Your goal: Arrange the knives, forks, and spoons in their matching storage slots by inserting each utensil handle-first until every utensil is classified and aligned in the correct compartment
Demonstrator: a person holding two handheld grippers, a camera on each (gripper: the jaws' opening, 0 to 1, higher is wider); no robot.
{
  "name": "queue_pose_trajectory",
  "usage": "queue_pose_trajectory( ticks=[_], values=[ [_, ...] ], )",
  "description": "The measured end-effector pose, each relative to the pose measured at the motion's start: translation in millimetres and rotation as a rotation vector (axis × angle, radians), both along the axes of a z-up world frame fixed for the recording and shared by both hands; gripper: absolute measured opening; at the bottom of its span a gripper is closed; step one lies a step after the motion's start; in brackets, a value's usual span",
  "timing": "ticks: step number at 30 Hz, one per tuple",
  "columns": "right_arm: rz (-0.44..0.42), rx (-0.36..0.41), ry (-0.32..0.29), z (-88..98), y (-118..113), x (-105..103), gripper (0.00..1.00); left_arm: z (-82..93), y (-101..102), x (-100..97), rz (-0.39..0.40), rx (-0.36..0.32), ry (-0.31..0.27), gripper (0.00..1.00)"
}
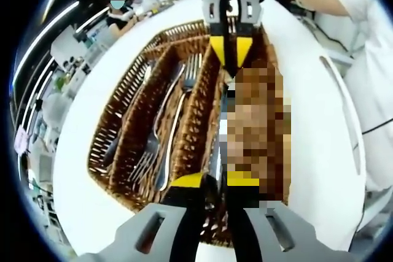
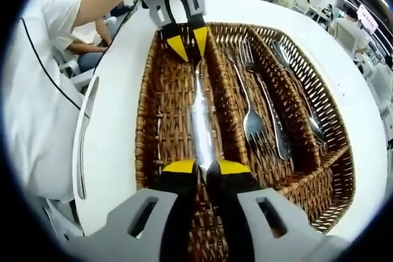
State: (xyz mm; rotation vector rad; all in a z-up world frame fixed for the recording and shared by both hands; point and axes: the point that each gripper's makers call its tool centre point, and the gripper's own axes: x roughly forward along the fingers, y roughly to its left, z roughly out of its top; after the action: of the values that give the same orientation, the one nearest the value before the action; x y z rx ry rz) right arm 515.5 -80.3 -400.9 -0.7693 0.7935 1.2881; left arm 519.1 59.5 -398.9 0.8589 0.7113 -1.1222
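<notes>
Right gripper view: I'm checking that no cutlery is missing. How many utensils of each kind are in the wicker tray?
Knives: 1, gripped at one end by the left gripper and at the other by the right gripper
Forks: 2, lying in opposite directions
Spoons: 1 clear; a second can't be ruled out
Total: at least 4

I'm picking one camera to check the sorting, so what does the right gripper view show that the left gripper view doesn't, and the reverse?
Right gripper view: the whole knife lying along its compartment, a spoon in the far one, and the right gripper shut on the knife's near end.
Left gripper view: the left gripper from behind and a long slot in the white table.
Both views: the wicker tray, the forks in the middle compartment, and the two grippers facing each other along the knife.
</notes>
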Motion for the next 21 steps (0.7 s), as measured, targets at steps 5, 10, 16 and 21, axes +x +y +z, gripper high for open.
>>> queue_pose_trajectory(
  ticks=[5,10,16,21],
  values=[
    [0.008,-0.010,-0.018,-2.1,1.5,0.5,0.09,0.3,0.0,1.3,0.006,-0.006,-0.003,0.10],
    [0.006,-0.014,-0.023,-1.6,0.9,1.0,0.09,0.1,0.0,3.1,0.010,-0.009,-0.006,0.10],
    [-0.011,-0.004,-0.027,-0.7,1.4,2.3,0.08,-0.2,0.0,3.2,0.010,-0.006,-0.008,0.10],
    [-0.005,0.007,-0.033,3.8,2.6,-1.1,0.11,0.1,0.8,0.6,0.009,-0.001,-0.012,0.10]
  ],
)
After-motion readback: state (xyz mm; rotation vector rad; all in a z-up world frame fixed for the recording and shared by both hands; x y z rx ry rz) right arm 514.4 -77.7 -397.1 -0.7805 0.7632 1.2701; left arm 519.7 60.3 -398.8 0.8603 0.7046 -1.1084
